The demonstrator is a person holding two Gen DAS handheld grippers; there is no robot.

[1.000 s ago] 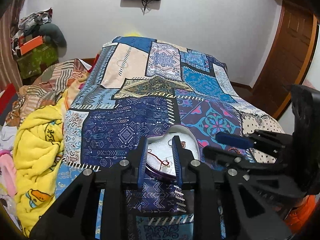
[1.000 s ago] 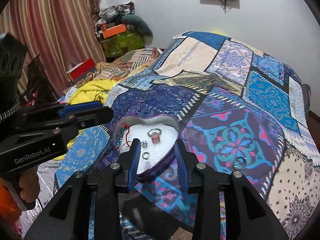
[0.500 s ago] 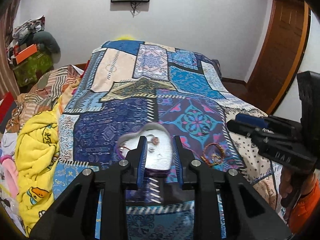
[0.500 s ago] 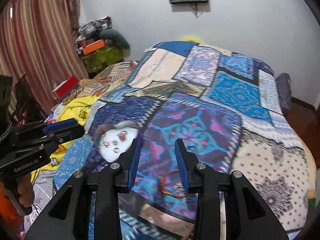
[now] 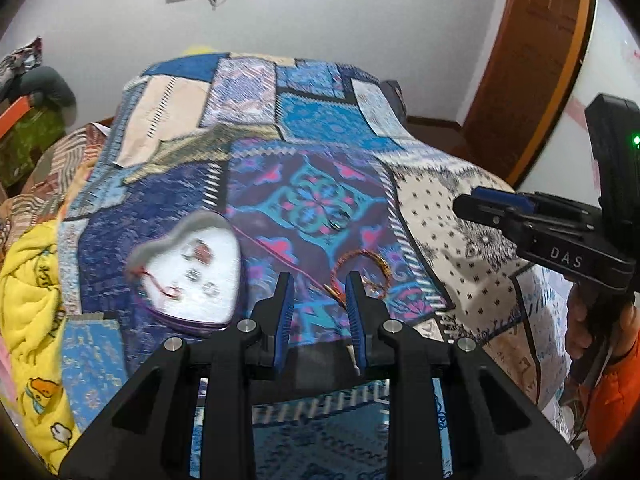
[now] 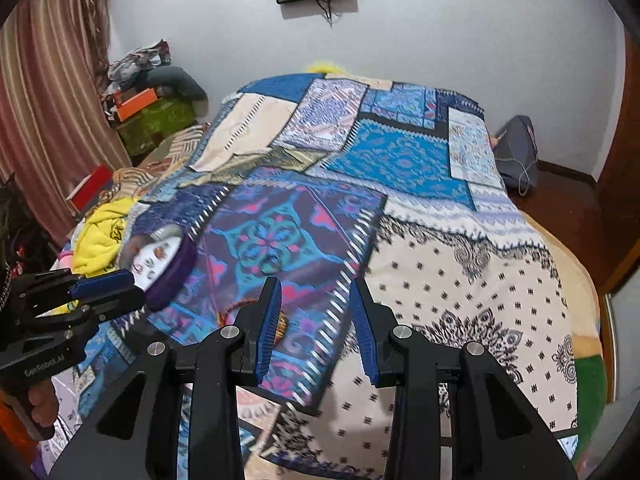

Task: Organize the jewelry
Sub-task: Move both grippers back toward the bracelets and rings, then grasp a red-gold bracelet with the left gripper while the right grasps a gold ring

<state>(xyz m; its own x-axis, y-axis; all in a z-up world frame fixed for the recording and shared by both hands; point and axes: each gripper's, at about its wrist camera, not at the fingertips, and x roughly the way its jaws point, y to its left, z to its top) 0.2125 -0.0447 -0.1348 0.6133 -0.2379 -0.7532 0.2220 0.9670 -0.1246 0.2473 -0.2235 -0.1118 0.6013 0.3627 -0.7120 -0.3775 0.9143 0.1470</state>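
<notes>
Orange-gold bangle [image 5: 362, 276] on patchwork bedspread [image 5: 472, 216], just past left gripper [image 5: 320, 280] tips; jaws narrowly parted, empty. Right gripper [image 6: 316, 286] likewise parted, empty, over bedspread beside bangle [image 6: 248, 305]. Best approach judged: straddle one arc of rim, close gently. Heart-shaped tin [image 5: 192, 276] nearby to left, small pieces inside. Silver ring [image 5: 338, 222] farther out. Yellow blanket [image 5: 28, 300] at edge; nothing blocking.

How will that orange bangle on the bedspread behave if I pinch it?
The orange bangle looks like a thin, rigid hoop, probably light. Lying flat on the soft bedspread, it may sink or slide rather than roll. Thin rim could slip from the pads.
</notes>
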